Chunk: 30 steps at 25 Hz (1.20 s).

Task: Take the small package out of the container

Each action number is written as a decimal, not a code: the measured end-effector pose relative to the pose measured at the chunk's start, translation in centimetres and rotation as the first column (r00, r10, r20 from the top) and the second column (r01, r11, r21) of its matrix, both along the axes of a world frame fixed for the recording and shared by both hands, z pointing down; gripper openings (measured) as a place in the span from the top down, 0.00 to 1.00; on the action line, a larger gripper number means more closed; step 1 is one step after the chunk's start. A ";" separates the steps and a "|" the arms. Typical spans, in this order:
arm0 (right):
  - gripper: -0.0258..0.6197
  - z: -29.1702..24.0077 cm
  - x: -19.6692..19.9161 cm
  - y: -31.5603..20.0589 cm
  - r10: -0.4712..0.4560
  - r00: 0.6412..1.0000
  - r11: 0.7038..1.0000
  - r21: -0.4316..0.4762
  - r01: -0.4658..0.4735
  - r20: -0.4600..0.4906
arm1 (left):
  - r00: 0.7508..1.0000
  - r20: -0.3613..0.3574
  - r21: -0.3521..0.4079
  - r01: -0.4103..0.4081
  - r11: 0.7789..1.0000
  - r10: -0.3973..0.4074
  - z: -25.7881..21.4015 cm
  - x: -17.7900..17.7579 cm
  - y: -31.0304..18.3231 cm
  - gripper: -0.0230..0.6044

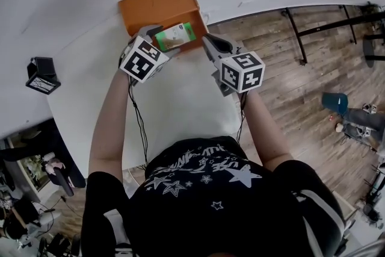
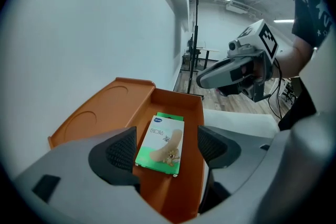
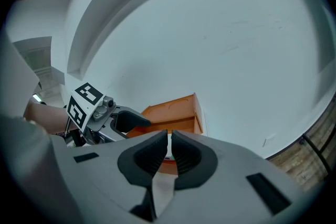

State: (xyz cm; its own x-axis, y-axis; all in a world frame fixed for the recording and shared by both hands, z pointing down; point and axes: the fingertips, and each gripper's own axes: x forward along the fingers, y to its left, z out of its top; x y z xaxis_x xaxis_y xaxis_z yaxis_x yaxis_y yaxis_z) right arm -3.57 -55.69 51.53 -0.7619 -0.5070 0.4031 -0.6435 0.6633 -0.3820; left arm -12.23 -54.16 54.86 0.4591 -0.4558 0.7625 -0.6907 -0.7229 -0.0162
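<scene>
Package (image 1: 174, 36), green and white, lies flat in the open tray of the orange container (image 1: 157, 4), which sits on the white table (image 1: 180, 102) at your 12 o'clock, near the far edge. The container's flat orange half, stamped with round hollows, spreads away from the tray toward 11 o'clock.

Your left gripper (image 1: 159, 40) hangs over the tray, pointing down into it, with its fingers spread wide. In the left gripper view the package shows between the two dark pads, and neither pad touches it. The tray's upright walls stand close on both long sides of the package, so one pad sits over the wall by the flat half and the other over the tray floor near the outer wall.

Your right gripper (image 1: 208, 41) comes in from 2 o'clock, its tip just beside the tray's right-hand wall. Its fingers are pressed almost together, leaving only a thin slit, and they grip nothing. A sliver of orange and green shows through that slit in the right gripper view.

At your 9 o'clock a small black box (image 1: 42, 75) rests on the table, well apart from the container. Thin black cables (image 1: 139, 123) trail from the grippers back toward you. Past the table's curved edge, from 1 to 3 o'clock, lies wooden floor (image 1: 289, 69) with a black metal frame (image 1: 313, 26) and a blue object (image 1: 334, 102) on it.
</scene>
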 end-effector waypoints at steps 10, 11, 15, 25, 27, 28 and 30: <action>0.88 1.1 0.7 -1.0 0.020 1.000 1.000 -0.021 -0.020 0.011 | 0.986 0.130 -0.105 -0.091 0.990 0.104 2.5 0.7 -1.6 0.37; 0.88 1.1 0.7 -1.0 0.023 1.000 1.000 -0.022 -0.022 0.012 | 0.982 0.147 -0.117 -0.104 0.988 0.121 2.8 0.7 -1.6 0.37; 0.88 1.5 0.8 -1.2 0.025 1.000 0.999 -0.028 -0.025 0.016 | 0.968 0.197 -0.151 -0.127 0.980 0.156 3.9 0.7 -2.0 0.37; 0.88 2.5 0.9 -1.3 0.025 0.999 0.999 -0.048 -0.024 0.025 | 0.940 0.293 -0.199 -0.118 0.973 0.173 6.1 1.3 -2.4 0.37; 0.88 2.6 1.0 -1.4 0.025 0.999 0.998 -0.051 -0.023 0.026 | 0.933 0.316 -0.206 -0.111 0.972 0.174 6.5 1.4 -2.6 0.37; 0.88 2.7 1.1 -1.3 0.024 0.999 0.998 -0.053 -0.023 0.027 | 0.928 0.328 -0.209 -0.112 0.971 0.178 6.7 1.5 -2.6 0.38; 0.88 2.9 1.2 -1.2 0.024 0.999 0.998 -0.056 -0.022 0.026 | 0.922 0.340 -0.213 -0.116 0.970 0.185 6.8 1.6 -2.5 0.38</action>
